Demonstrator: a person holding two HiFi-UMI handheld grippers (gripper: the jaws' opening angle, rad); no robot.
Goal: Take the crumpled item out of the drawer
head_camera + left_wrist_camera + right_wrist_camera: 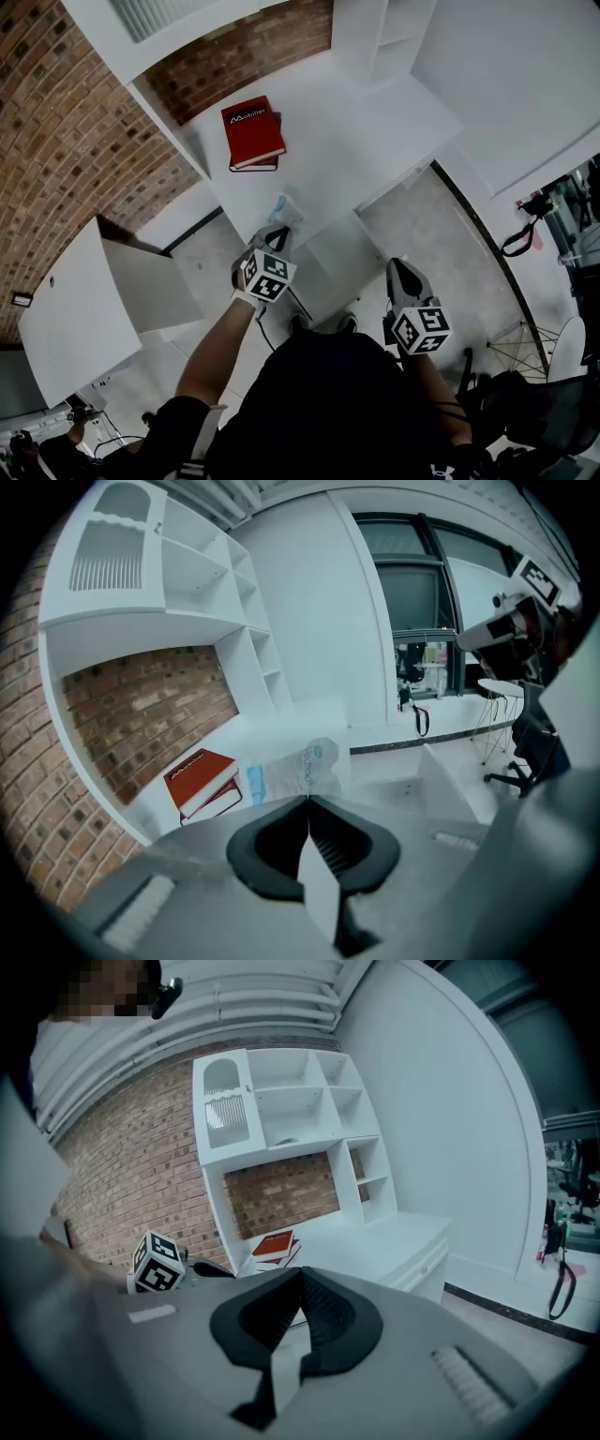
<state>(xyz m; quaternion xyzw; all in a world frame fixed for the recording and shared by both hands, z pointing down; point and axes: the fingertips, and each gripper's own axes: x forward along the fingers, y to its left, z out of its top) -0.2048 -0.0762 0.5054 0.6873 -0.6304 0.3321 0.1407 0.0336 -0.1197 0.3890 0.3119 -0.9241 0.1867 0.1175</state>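
— Where is the crumpled clear plastic wrapper with the blue label point(284, 210)?

— Pinched in the left gripper point(274, 231). Its jaws are closed on it, and the wrapper sticks out past the tips. It is up at the front edge of the white desk top point(356, 141), out of the pulled-out white drawer point(441, 780).

— And the right gripper point(300, 1275)?

— Jaws together with nothing between them. In the head view it hangs over the floor, well apart from the wrapper.

— Anything else on the desk?

— A stack of red hardcover books point(251, 134) lying flat, farther back, near the brick wall point(66, 141).
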